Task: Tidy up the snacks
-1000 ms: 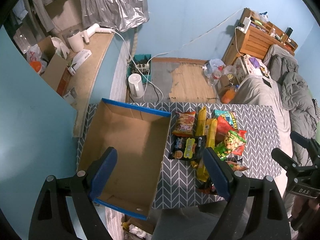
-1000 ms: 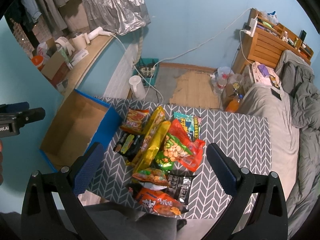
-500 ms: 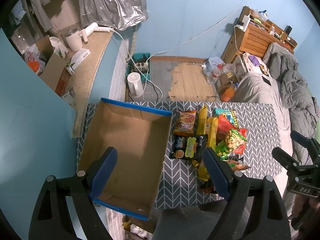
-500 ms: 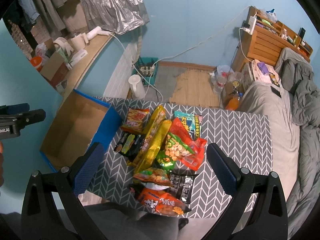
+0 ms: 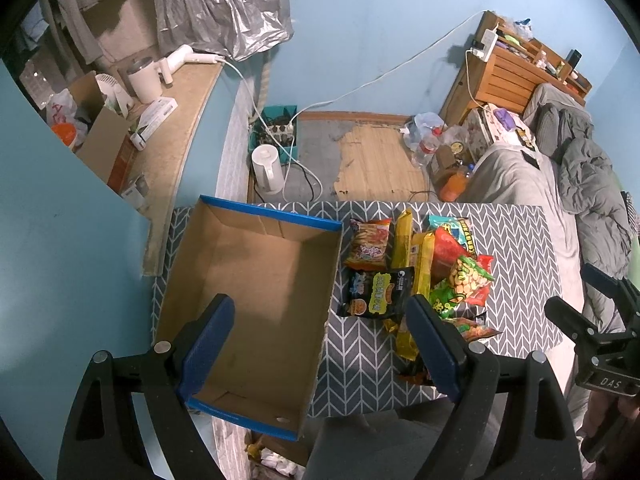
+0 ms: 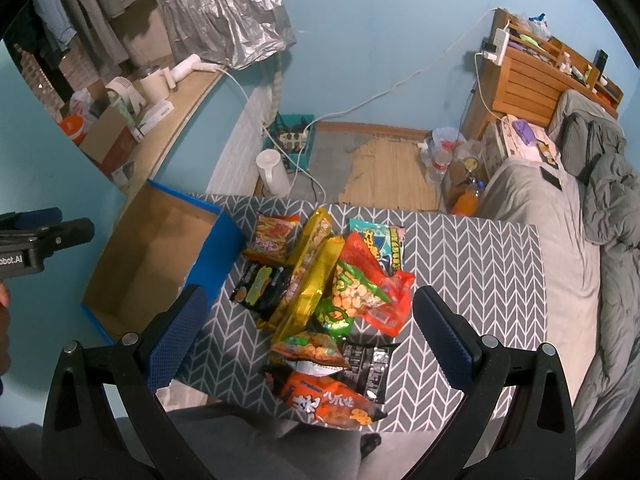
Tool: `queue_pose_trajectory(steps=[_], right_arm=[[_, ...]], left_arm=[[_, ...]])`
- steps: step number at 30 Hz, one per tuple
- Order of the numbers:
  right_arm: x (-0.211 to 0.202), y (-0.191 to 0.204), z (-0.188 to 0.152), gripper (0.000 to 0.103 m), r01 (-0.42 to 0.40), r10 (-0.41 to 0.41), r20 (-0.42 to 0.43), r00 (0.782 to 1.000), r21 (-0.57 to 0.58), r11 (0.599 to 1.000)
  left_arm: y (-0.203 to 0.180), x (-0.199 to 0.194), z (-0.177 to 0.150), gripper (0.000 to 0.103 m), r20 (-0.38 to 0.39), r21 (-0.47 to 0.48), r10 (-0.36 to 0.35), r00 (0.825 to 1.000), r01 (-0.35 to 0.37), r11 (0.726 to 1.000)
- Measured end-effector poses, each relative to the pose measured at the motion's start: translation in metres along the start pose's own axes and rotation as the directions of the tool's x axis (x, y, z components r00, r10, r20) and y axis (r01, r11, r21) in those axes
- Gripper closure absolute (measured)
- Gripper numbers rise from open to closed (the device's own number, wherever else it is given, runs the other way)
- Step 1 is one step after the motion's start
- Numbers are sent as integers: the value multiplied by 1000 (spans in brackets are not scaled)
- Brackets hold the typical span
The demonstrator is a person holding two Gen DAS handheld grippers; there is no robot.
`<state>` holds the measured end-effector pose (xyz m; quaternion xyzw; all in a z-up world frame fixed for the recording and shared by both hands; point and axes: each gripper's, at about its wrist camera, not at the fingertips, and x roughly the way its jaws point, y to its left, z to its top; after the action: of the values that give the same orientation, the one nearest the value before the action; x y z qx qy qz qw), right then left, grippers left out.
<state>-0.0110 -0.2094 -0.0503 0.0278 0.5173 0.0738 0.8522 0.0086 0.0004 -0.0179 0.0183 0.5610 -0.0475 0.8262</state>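
Pre-grasp — nothing picked yet. Left gripper (image 5: 320,336) and right gripper (image 6: 306,330) both spread wide, holding nothing, well above the table (image 6: 480,264). Snack pile (image 6: 328,292) sits frame centre; cardboard box (image 5: 256,292) at left is empty. Next: drop onto a top packet, likely the peanut bag (image 6: 360,292). Bags overlap — risk of dragging neighbours.

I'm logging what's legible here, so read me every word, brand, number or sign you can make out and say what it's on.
"DAS": white letters on the body of the right gripper, at the edge of the left wrist view.
"bbot.AI": white letters on the body of the left gripper, cut off at the frame edge in the right wrist view.
Snack packets: printed in large East Asian characters, too blurred to read reliably.
Cardboard box: no text visible.
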Motion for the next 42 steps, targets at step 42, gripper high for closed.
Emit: queue_pose_trajectory(steps=[42], right_arm=[[25, -27, -48, 1, -134, 102, -158, 982, -206, 969]], left_arm=[[-44, 57, -60, 14, -174, 14, 0, 985, 3, 1000]])
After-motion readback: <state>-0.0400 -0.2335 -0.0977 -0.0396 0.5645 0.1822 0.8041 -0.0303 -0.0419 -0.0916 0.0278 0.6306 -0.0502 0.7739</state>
